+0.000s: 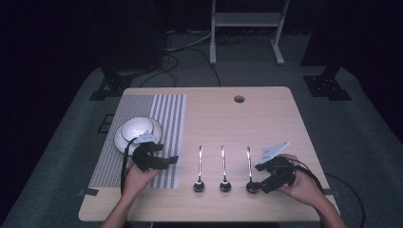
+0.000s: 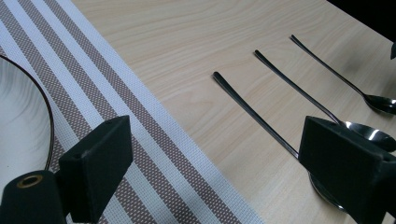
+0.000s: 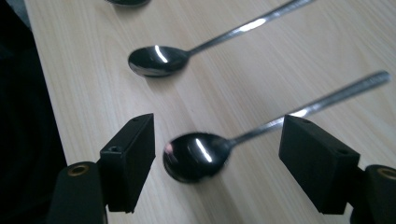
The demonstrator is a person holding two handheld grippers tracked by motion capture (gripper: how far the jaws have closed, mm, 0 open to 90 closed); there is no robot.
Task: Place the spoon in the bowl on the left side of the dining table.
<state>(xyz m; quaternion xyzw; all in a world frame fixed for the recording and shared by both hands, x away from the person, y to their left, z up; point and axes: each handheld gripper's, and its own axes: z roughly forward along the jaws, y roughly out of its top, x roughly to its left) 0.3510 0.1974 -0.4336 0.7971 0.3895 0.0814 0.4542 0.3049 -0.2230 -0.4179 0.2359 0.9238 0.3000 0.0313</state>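
Spoon [image 3: 196,156] nearest the right gripper [image 3: 217,163] — its bowl lies on the table [image 1: 266,114] between that gripper's two black jaws, which stand wide apart and do not touch it. Its handle runs away past the right-hand jaw. The middle spoon [image 3: 159,60] lies just beyond, and the third spoon [image 1: 199,183] past that; in the high view all three rest side by side, bowls toward the person, none lifted. The left gripper [image 2: 215,154], jaws likewise apart and holding nothing, hovers over the edge of the striped mat [image 2: 116,107], beside the white bowl [image 1: 138,128] that sits on the mat. Judged from this layout, the work is at its start — a first grasp is being lined up, and every spoon remains to be moved, probably toward the mat.
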